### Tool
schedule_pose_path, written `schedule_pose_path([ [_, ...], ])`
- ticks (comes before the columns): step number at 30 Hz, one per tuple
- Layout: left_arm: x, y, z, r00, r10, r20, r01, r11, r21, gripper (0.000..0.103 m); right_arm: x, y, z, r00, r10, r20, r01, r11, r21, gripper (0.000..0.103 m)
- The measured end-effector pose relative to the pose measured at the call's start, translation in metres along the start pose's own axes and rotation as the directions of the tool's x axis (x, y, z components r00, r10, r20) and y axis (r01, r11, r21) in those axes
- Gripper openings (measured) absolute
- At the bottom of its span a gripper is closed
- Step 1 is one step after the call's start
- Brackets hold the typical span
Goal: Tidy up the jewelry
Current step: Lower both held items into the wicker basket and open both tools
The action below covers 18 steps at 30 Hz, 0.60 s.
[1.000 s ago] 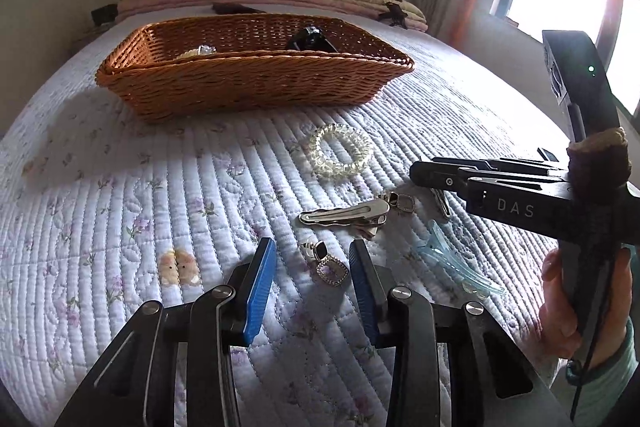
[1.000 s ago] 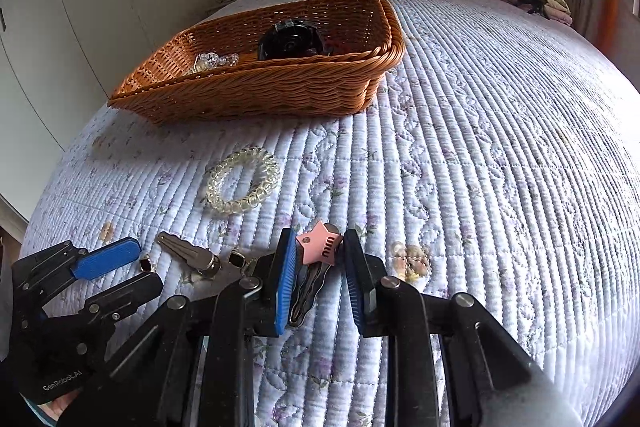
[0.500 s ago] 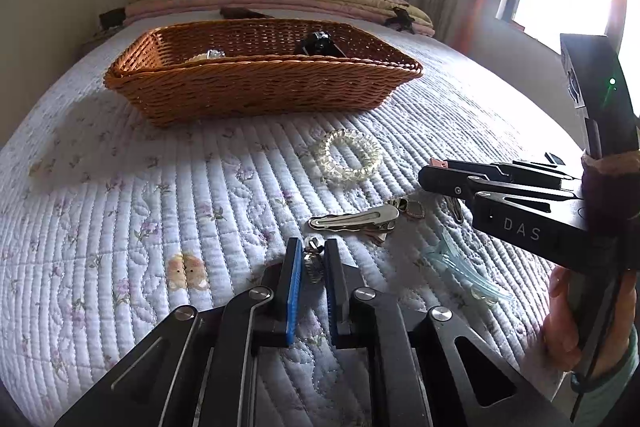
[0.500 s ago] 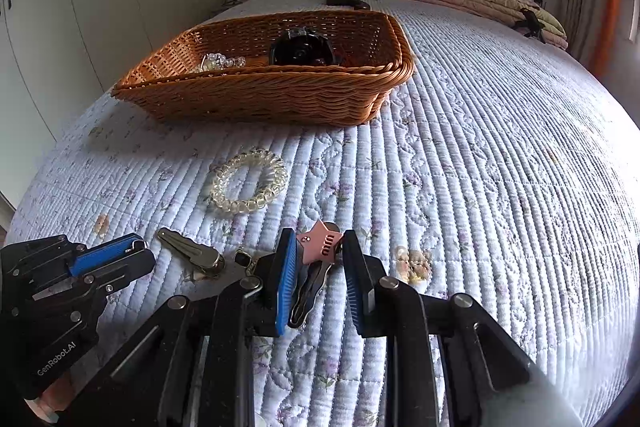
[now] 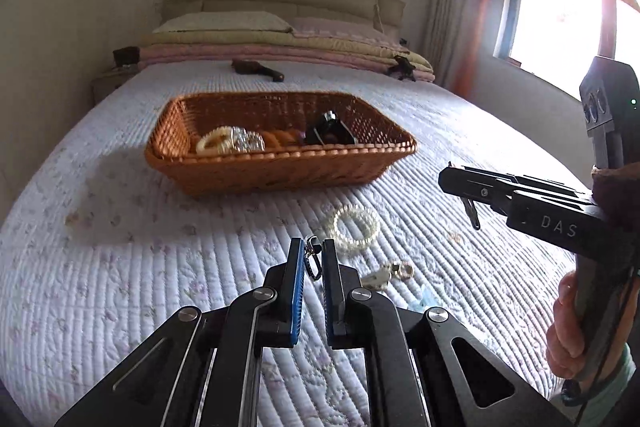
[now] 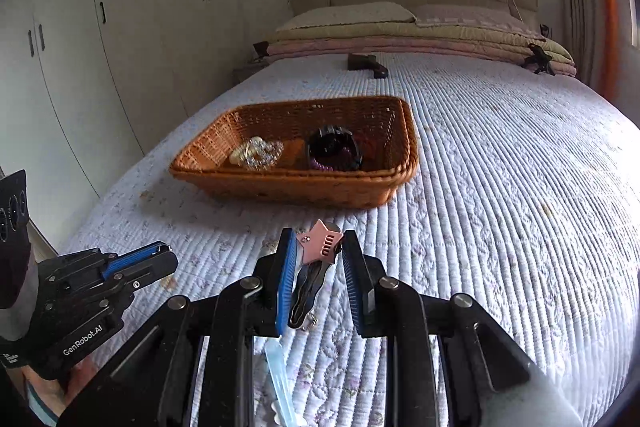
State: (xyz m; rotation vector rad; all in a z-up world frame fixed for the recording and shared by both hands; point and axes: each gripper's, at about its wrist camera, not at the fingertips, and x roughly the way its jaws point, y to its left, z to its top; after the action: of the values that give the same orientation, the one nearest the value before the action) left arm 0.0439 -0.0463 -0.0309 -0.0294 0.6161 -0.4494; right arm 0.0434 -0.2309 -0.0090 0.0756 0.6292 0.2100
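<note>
Your left gripper [image 5: 313, 261] is narrowed onto a small earring [image 5: 313, 259], pinched btwn its blue pads and lifted off the quilt [image 5: 120, 287]; wicker basket [image 5: 280, 171] sits ahead, w/ a clear bead bracelet [image 5: 355, 228] just fwd-right of the tips. Your right gripper [image 6: 319, 254] clamps a pink star hair clip [image 6: 320, 245], star end at the tips, dark prongs hanging back btwn the fingers; basket [image 6: 304, 187] ahead, slightly left. A pale blue clip [image 6: 280, 379] lies on the quilt below the right gripper's body.

both wrist views low, facing basket [image 5: 280, 169]
</note>
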Motion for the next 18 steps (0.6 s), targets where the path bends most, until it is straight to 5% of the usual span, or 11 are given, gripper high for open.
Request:
schedule_pose_path([
  [8, 0.019, 0.03, 0.086, 0.996, 0.007, 0.089, -0.008, 1.0, 0.005, 0.008, 0.039, 0.01, 0.099, 0.997, 0.067, 0.049, -0.068, 0.998, 0.011, 0.026],
  [14, 0.083, 0.07, 0.112, 0.999, -0.029, 0.041, 0.031, 0.998, -0.052, 0.008, 0.138, 0.0, 0.137, 0.982, 0.174, -0.07, -0.163, 0.977, 0.135, 0.026],
  [18, 0.113, 0.08, 0.105, 1.0, -0.019, -0.018, 0.018, 0.999, -0.051, 0.008, 0.197, 0.009, 0.137, 0.973, 0.114, -0.202, -0.092, 0.989, 0.112, 0.026],
])
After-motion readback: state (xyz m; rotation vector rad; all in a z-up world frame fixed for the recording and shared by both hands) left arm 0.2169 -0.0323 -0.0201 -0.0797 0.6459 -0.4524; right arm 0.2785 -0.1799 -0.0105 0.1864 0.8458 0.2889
